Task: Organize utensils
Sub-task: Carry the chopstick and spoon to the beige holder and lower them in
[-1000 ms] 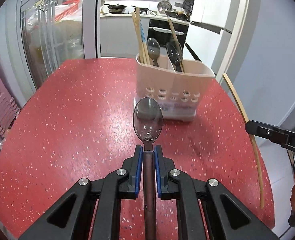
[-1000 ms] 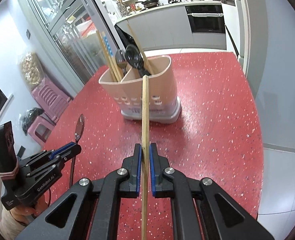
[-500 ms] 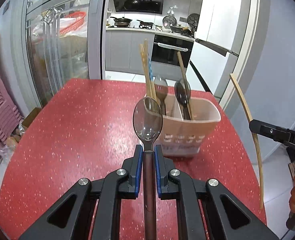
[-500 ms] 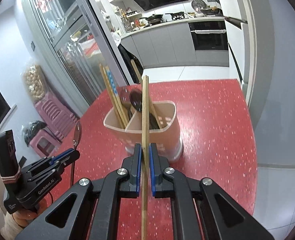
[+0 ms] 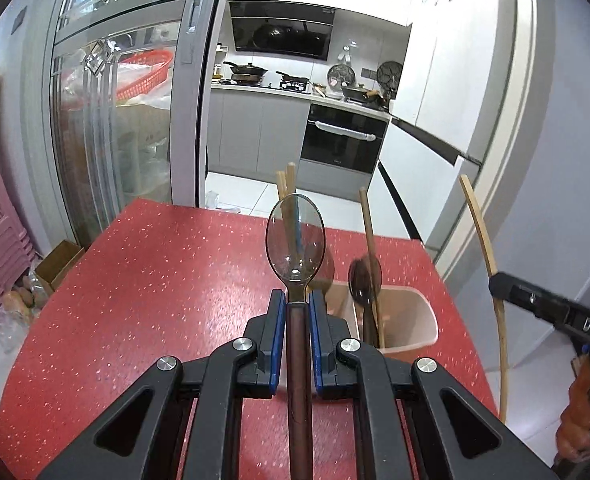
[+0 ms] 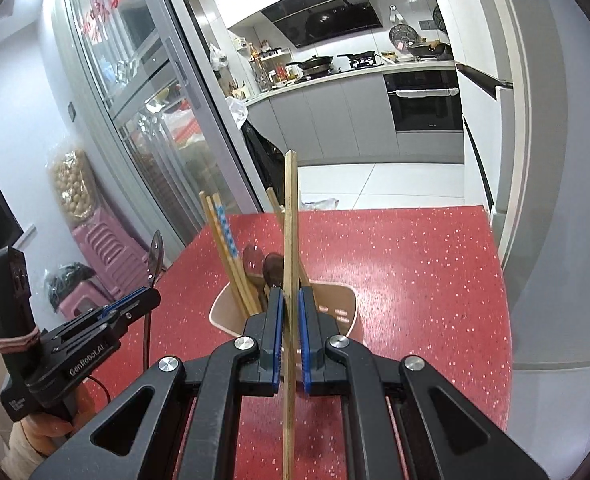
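Observation:
My left gripper (image 5: 295, 300) is shut on the brown handle of a clear plastic spoon (image 5: 295, 238), whose bowl stands up in front of me. My right gripper (image 6: 289, 300) is shut on a single wooden chopstick (image 6: 291, 216) that points upward. Both hang above the pink two-part utensil holder (image 5: 411, 316) (image 6: 335, 300) on the red speckled table (image 5: 155, 280). The holder has chopsticks (image 6: 223, 240) in one part and dark spoons (image 5: 365, 280) with another chopstick in the other. In the left wrist view the right gripper (image 5: 495, 280) with its chopstick (image 5: 483, 240) shows at the right edge.
Beyond the table's far edge (image 6: 395, 210) lie a glass sliding door (image 5: 107, 120) and a kitchen with an oven (image 5: 341, 142). Pink stools (image 6: 107, 248) are stacked left of the table. A hand (image 5: 583, 412) holds the right gripper's handle at the right.
Both grippers have risen with their utensils and tilted up, so the holder now sits lower in each view and partly behind the fingers. Neither grip has changed.

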`<state>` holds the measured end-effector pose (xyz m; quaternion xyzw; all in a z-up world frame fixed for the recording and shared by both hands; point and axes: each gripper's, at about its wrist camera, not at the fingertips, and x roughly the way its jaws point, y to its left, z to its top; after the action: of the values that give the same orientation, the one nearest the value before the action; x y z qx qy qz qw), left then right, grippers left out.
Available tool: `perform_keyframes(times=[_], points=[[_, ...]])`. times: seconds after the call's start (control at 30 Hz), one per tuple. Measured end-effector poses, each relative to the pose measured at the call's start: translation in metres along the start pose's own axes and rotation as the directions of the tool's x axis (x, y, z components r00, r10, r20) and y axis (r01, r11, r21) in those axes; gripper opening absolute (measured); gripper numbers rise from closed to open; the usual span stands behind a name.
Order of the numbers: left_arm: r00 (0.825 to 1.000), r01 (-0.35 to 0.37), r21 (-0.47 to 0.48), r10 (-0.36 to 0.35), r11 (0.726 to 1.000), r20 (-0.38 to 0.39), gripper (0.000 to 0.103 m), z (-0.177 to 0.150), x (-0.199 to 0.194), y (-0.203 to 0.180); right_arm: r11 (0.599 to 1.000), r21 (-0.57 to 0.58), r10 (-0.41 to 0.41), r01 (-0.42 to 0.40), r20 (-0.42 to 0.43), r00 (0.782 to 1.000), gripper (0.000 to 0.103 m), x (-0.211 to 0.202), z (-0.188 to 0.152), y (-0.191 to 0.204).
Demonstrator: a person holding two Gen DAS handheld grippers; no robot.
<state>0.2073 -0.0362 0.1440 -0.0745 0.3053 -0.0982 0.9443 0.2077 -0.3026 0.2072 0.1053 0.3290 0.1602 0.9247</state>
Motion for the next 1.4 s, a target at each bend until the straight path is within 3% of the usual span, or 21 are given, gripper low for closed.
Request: perform_keyframes(times=[0.33, 0.6, 0.93, 1.4], points=[[0.999, 0.033, -0.047, -0.031, 0.998, 0.037, 0.037, 0.027, 0.029, -0.003, 1.0, 0.029, -0.008, 0.006, 0.077, 0.997, 0.008, 0.022, 0.024, -0.013], [0.991, 0.022, -0.035, -0.017, 0.999, 0.135, 0.037, 0.048, 0.042, -0.016, 1.0, 0.006, -0.001, 0.0, 0.162, 0.987, 0.008, 0.035, 0.047, -0.009], [0.983, -0.024, -0.052, 0.033, 0.998, 0.183, 0.037, 0.041, 0.065, -0.024, 0.994, -0.064, -0.073, 0.093, 0.272, 0.96, 0.008, 0.059, 0.05, 0.005], [0.964, -0.091, 0.03, 0.08, 0.995, 0.255, 0.037, 0.016, 0.078, -0.04, 0.982, -0.114, -0.117, 0.152, 0.269, 0.956, 0.008, 0.094, 0.027, -0.003]])
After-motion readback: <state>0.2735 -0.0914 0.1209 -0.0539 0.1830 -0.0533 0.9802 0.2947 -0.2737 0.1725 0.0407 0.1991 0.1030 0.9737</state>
